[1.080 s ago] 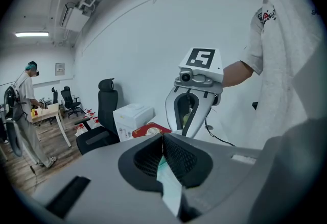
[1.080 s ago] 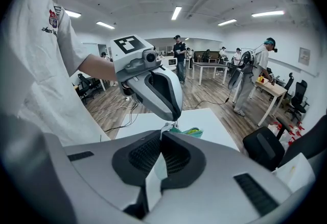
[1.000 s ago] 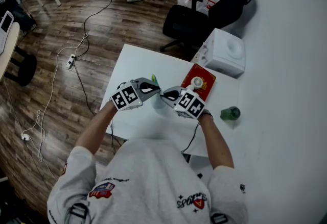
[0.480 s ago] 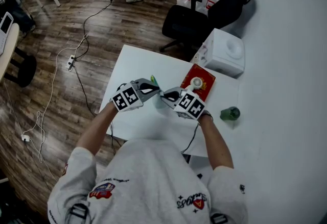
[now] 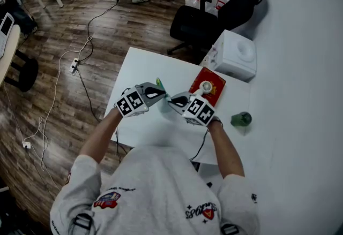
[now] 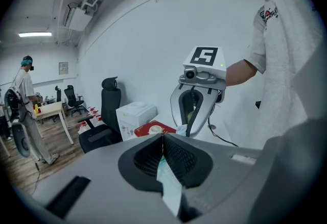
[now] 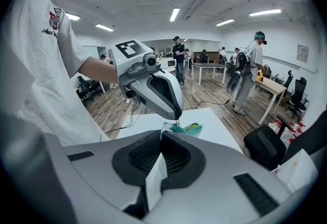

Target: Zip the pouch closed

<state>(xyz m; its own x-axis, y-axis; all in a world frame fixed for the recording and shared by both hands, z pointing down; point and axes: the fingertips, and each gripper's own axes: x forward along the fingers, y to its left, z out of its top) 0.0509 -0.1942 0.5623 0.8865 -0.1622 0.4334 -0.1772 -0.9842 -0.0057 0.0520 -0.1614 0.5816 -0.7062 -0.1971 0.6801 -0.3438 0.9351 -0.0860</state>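
Teal pouch (image 7: 187,128) unmoved, left gripper (image 6: 163,136) and right gripper (image 7: 162,134) both clenched on it

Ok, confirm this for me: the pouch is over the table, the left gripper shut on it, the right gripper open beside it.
One thing is wrong: the right gripper is not open beside the pouch. The right gripper view shows its jaws closed on an edge of it. The rest holds: the left gripper is shut on the pouch, over the table.
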